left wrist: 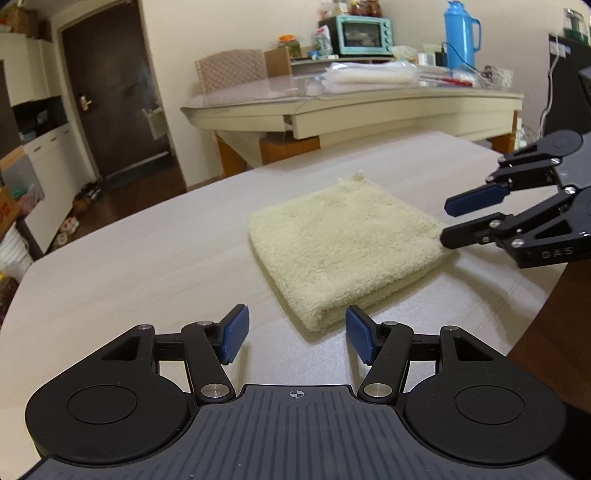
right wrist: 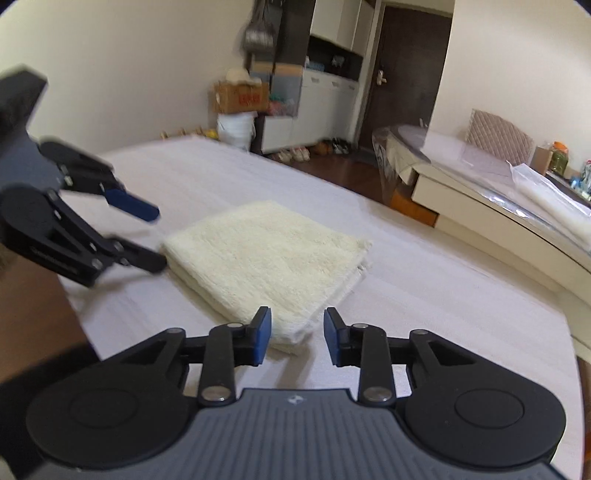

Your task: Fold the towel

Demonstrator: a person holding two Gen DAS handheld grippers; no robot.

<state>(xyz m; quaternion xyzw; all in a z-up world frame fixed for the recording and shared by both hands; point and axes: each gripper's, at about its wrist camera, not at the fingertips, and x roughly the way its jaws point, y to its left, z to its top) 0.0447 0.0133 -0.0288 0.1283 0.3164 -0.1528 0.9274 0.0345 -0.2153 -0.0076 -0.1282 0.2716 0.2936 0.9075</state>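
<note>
A cream terry towel (left wrist: 343,243) lies folded into a thick square on the white table (left wrist: 147,258). My left gripper (left wrist: 297,317) is open at the towel's near folded corner, and its blue pads (left wrist: 232,338) stand apart on either side without pressing. My right gripper (left wrist: 446,221) comes in from the right, open, with its lower finger against the towel's right corner. In the right wrist view the towel (right wrist: 266,254) shows its layered open edges, the right gripper (right wrist: 298,315) is open around the near corner, and the left gripper (right wrist: 159,239) is open at the towel's left corner.
A second table (left wrist: 351,107) stands behind with plastic-wrapped goods, a teal toaster oven (left wrist: 360,35) and a blue thermos (left wrist: 460,35). A dark door (left wrist: 110,92) and white cabinets (left wrist: 48,155) are on the left. The table's edge curves near at the right (left wrist: 535,325).
</note>
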